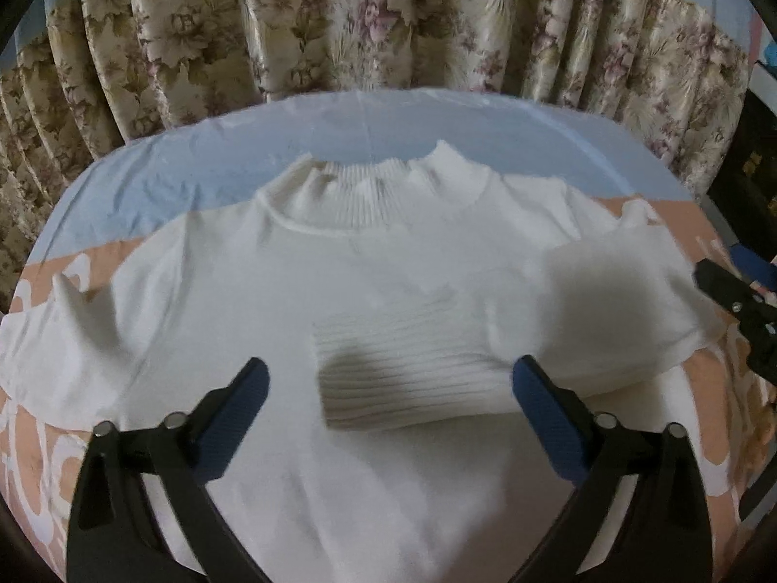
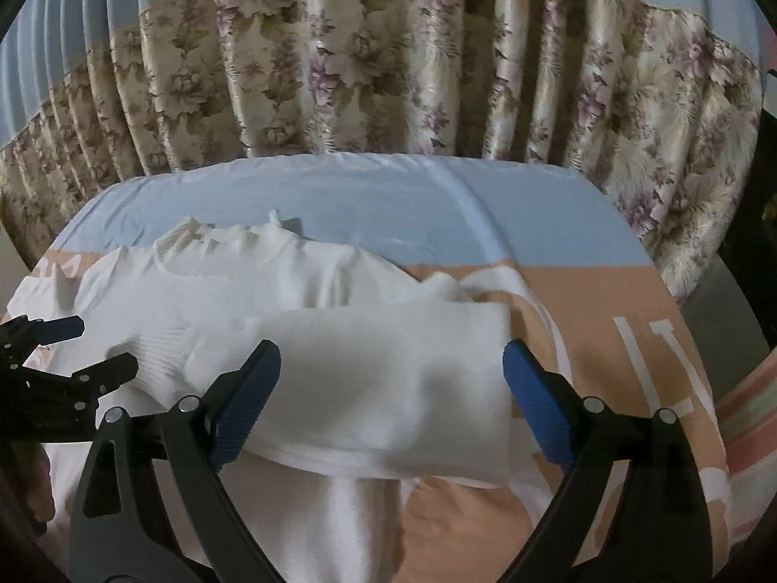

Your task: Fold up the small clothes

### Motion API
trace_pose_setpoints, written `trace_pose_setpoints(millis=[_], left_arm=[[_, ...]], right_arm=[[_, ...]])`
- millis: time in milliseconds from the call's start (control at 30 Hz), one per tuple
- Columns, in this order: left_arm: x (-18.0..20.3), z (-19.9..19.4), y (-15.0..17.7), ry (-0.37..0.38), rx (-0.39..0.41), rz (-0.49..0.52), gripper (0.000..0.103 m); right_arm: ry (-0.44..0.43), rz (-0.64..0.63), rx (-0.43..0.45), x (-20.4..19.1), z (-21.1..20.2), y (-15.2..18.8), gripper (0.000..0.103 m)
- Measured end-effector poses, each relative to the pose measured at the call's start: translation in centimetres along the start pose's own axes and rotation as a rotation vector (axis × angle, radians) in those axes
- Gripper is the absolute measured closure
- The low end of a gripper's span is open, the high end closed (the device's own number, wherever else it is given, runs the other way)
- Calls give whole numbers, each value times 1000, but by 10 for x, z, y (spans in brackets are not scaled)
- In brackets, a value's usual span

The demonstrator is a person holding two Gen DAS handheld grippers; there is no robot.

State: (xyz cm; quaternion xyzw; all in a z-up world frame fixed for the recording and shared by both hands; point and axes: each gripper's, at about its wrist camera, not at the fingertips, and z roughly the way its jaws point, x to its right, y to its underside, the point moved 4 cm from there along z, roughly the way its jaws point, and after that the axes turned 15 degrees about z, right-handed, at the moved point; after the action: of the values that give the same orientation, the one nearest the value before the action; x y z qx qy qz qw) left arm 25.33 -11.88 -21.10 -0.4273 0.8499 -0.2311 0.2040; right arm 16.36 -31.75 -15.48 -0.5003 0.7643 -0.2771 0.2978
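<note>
We had the white sweater (image 1: 272, 291) flat on the bed sheet (image 1: 194, 180), right sleeve (image 2: 388, 364) folded across it; our left gripper (image 1: 388, 388) and right gripper (image 2: 393, 388) both gaped wide, holding nothing

**White knit on a pastel sheet**

A plain white sweater (image 1: 388, 262), ribbed at collar and cuff (image 1: 408, 369), lies on a bed sheet (image 2: 582, 291) banded pale blue and peach with white lettering. Behind hangs a beige curtain (image 2: 388, 63) printed with olive and mauve flowers. Both tongs, left tongs (image 1: 391, 388) and right tongs (image 2: 392, 369), are black with blue ridged pads.
</note>
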Motion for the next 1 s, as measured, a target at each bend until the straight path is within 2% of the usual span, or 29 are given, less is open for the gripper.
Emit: trace_pose_setpoints(millis=[33, 67, 100, 200, 267, 333, 400, 600, 800, 1000], left_arm=[[2, 5, 1, 9, -20, 0, 37], [2, 12, 3, 18, -55, -5, 41], [1, 17, 5, 21, -73, -18, 41], [0, 17, 5, 30, -70, -40, 43], [3, 17, 5, 26, -68, -29, 55], [6, 14, 5, 50, -56, -19, 74], [8, 14, 3, 71, -51, -17, 81], [0, 5, -4, 85, -7, -21, 85], [-42, -22, -16, -29, 78, -28, 85], [-94, -27, 0, -155, 66, -62, 85]], right_arm=[[21, -10, 7, 2, 0, 2, 13], [46, -23, 16, 4, -1, 4, 14], [50, -28, 22, 3, -1, 3, 17], [41, -15, 35, 9, -4, 4, 18], [42, 4, 38, 14, -6, 4, 18], [45, 18, 41, 17, -7, 3, 18], [46, 29, 44, 19, -7, 1, 18], [40, 46, 24, 22, -4, 1, 17], [12, 90, 7, 26, -3, -5, 17], [-25, 108, -25, 17, 5, -8, 17]])
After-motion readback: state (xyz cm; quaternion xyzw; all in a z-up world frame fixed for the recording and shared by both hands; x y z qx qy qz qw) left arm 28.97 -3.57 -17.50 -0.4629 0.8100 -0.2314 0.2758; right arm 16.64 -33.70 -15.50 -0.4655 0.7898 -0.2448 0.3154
